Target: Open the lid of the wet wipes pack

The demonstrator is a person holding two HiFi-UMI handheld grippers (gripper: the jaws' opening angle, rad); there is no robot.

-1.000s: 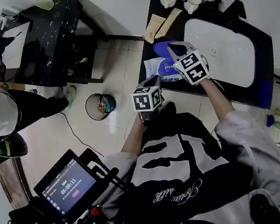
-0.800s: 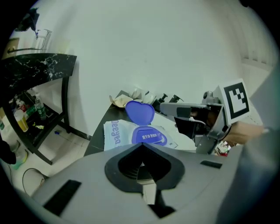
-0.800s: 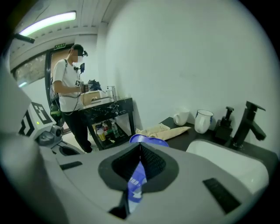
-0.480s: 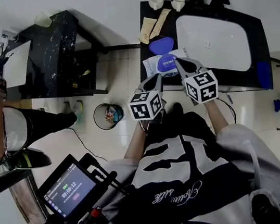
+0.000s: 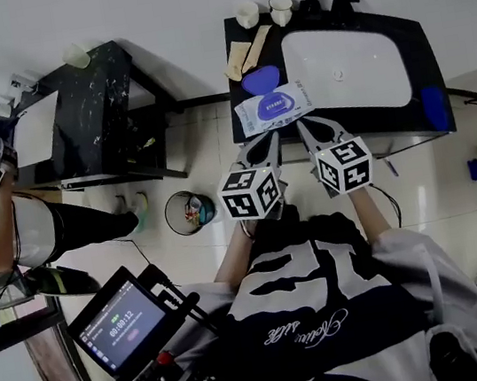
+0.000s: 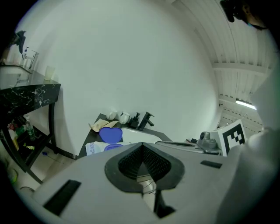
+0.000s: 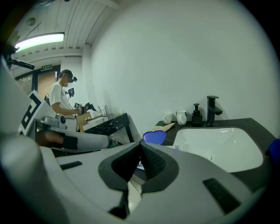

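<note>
1. Wet wipes pack (image 5: 275, 107): lies flat on the black counter (image 5: 393, 118), just left of the white sink (image 5: 345, 69), towards the counter's near edge.
2. Lid (image 5: 261, 79): blue, rounded, already swung up and over to the far side of the pack. The opening it covered faces up.
3. Left gripper (image 5: 268, 138): jaws clenched, pad against pad, nothing between them. Its tips sit at the counter's near edge, near the pack and apart from it.
4. Right gripper (image 5: 305, 125): jaws likewise pressed together and empty. It is level with the left gripper, just to its right, and clear of the pack.
5. Step in hand, as a judgement: the opening looks done, with the lid up and neither gripper on it. No further grip seems called for. If the lid were to sag, the next move would be a push on its far edge with one closed tip while the other steadies the pack.
6. Head view only: the whole layout, including a waste bin (image 5: 190, 211) on the floor to the left and two cups (image 5: 264, 11) at the counter's far edge.
7. Gripper views only: the pads meeting, and the lid standing upright rather than lying flat. The right gripper view alone shows another person at a far-left table.
</note>
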